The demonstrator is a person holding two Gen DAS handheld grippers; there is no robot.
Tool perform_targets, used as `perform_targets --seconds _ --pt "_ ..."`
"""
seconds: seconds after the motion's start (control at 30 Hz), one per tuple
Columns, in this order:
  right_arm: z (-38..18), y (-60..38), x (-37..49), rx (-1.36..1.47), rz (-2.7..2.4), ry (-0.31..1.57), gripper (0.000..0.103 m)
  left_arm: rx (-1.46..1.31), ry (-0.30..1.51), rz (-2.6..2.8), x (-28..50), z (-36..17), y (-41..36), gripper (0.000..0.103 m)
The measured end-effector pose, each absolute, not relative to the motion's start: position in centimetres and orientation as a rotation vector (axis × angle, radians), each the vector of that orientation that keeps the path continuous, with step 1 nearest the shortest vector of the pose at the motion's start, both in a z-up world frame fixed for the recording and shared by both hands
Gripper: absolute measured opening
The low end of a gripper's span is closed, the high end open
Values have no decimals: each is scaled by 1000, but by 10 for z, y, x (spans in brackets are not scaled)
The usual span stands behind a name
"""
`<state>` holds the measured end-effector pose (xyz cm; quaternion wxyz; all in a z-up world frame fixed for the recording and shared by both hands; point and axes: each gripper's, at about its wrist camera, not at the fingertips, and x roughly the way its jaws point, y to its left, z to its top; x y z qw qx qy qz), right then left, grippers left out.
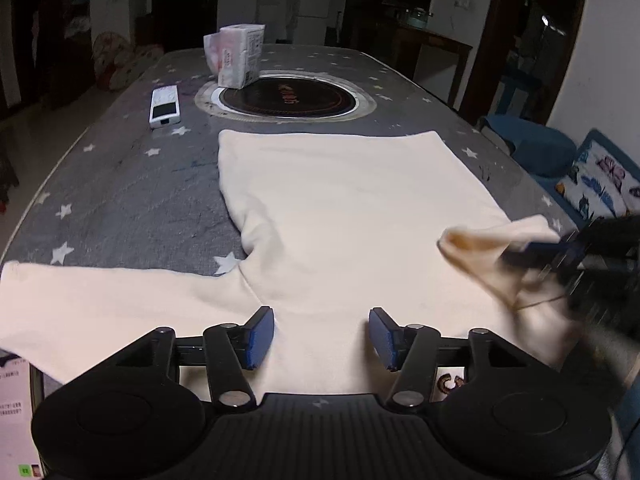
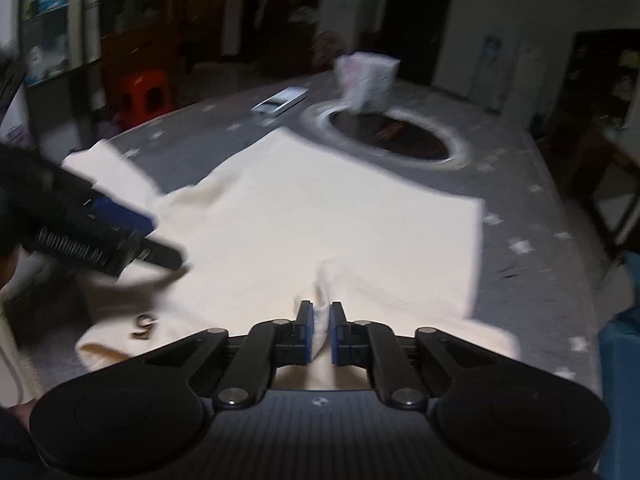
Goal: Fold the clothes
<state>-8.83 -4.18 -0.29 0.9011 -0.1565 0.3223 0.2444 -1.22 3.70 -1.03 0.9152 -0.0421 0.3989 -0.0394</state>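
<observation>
Cream shirt (image 1: 352, 208) lies under the spread left claw (image 1: 320, 334).

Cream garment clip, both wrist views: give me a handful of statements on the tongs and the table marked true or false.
1. The right tongs are shut on a sleeve of the cream garment. True.
2. The left tongs grip the other sleeve. False: they stand open above the cloth, holding nothing.
3. The tissue pack stands at the rim of the round black hob. True.
4. The white remote lies on top of the garment. False: it lies on the star-patterned table cover, apart from the cloth.
5. The garment's left sleeve lies spread out flat. True.
</observation>
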Motion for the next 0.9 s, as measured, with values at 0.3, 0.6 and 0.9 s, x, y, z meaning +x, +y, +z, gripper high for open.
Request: perform_targets --seconds 0.3,0.6,0.9 --pt "14 -128 -85 -180 199 622 5 -42 809 -84 -15 -14 31 62" --pt "-10 -201 -82 -75 -49 695 5 -17 812 -90 -15 -15 30 64" --pt "-34 -240 -82 -30 -211 753 5 22 821 -102 -13 -15 30 65"
